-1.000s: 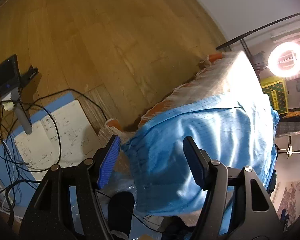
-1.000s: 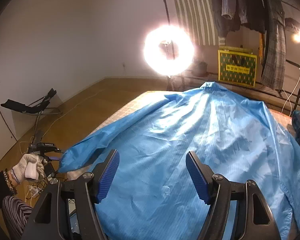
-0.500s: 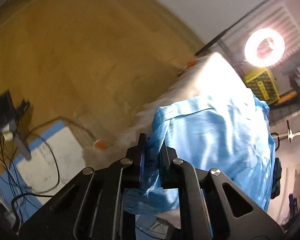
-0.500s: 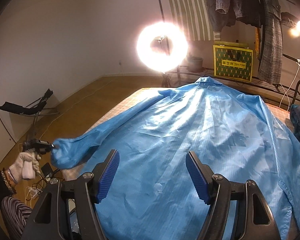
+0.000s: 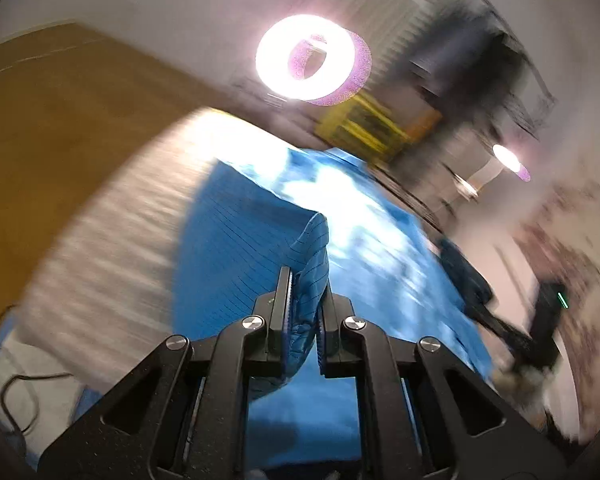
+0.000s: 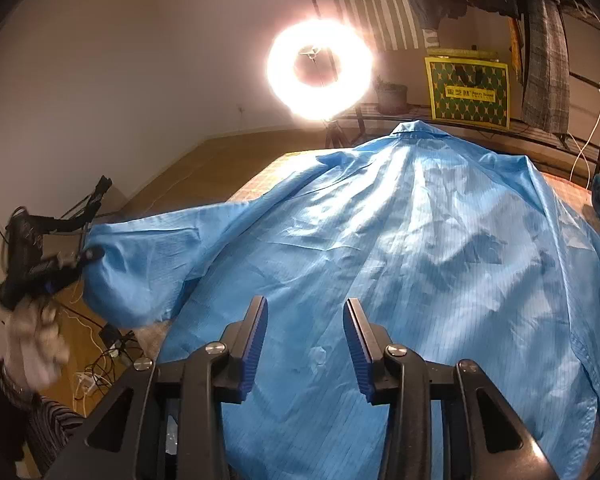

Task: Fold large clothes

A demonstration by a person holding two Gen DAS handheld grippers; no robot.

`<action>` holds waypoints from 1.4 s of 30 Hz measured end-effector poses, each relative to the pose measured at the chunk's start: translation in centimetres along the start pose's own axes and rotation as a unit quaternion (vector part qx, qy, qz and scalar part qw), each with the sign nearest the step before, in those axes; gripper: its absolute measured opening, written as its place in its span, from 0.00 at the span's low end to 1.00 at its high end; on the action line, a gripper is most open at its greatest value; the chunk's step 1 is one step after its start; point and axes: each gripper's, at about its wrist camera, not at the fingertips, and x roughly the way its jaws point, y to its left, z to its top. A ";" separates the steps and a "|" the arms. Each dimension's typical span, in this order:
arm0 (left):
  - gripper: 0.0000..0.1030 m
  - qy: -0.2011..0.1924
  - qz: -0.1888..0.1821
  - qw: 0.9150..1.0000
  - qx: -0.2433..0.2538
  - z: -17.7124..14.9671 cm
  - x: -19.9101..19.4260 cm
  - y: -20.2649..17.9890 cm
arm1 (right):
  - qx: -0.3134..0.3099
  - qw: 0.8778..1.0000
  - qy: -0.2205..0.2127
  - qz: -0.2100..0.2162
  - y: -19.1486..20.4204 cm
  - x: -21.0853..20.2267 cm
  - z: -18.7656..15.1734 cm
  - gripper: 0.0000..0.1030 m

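My right tool (image 6: 305,344), angled down, is closing over one blue coat (image 6: 400,248) spread on the counter (image 5: 112,248), pads not yet pressing. My left tool (image 5: 303,312) is clamped on its sleeve (image 6: 140,264), raised off the counter's side. One ring light (image 6: 319,69) glows beyond.

A second ago the left gripper (image 5: 303,312) stood open beside the shiny blue striped coat's sleeve (image 5: 300,272); now it is clamped on the cuff and has lifted it off the table's edge. The right gripper (image 6: 306,344) is closing, its fingers (image 6: 256,344) narrower above the coat's back.
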 end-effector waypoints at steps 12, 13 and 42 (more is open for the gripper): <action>0.07 0.165 -0.056 0.975 0.135 -9.1 5.2 -5.8 | 0.033 0.998 0.046 0.036 -2.8 2.6 0.7 0.38; 0.07 0.170 -0.053 0.974 0.137 -9.2 5.1 -5.6 | 0.035 0.997 0.052 0.040 -2.9 3.1 0.6 0.38; 0.43 0.228 0.014 0.949 0.215 -12.5 0.6 -6.7 | 0.044 0.987 0.127 0.087 -2.3 10.7 4.8 0.38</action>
